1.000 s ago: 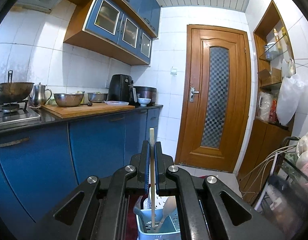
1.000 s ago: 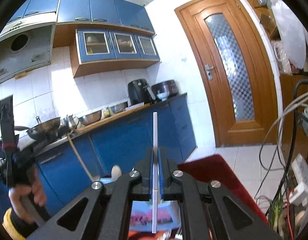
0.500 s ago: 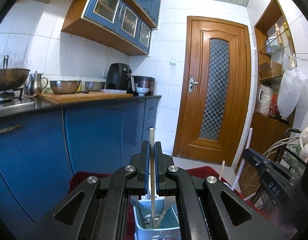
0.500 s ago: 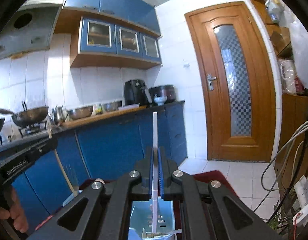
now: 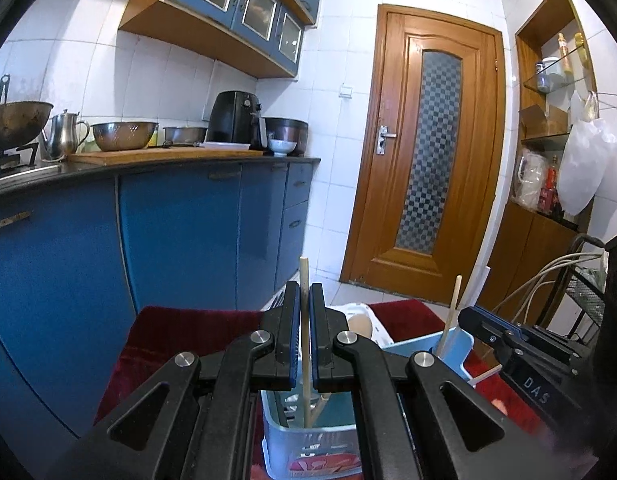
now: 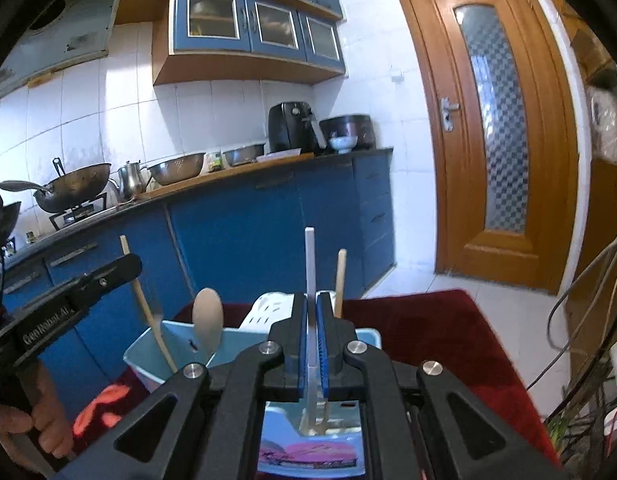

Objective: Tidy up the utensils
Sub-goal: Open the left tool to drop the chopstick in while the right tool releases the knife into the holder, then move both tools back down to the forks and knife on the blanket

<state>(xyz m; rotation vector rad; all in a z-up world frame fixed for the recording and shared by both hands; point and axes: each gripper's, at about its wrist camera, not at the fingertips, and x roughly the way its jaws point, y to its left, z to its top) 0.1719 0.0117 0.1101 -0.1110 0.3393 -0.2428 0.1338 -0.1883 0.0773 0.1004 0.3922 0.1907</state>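
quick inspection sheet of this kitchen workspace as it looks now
surface: red mat on the tiled floor
job's things: light blue utensil basket on the mat, holding a wooden spoon
clutter: wok, kettle and steel bowl on the counter
grippers: left hand-held gripper shut on a wooden chopstick; right hand-held gripper shut on a white chopstick
cables: loose cables at the right
surroundings: blue cabinets, wooden door

Wooden chopstick, white chopstick, upright over blue basket

The left hand-held gripper clamps a wooden chopstick upright over the blue caddy.
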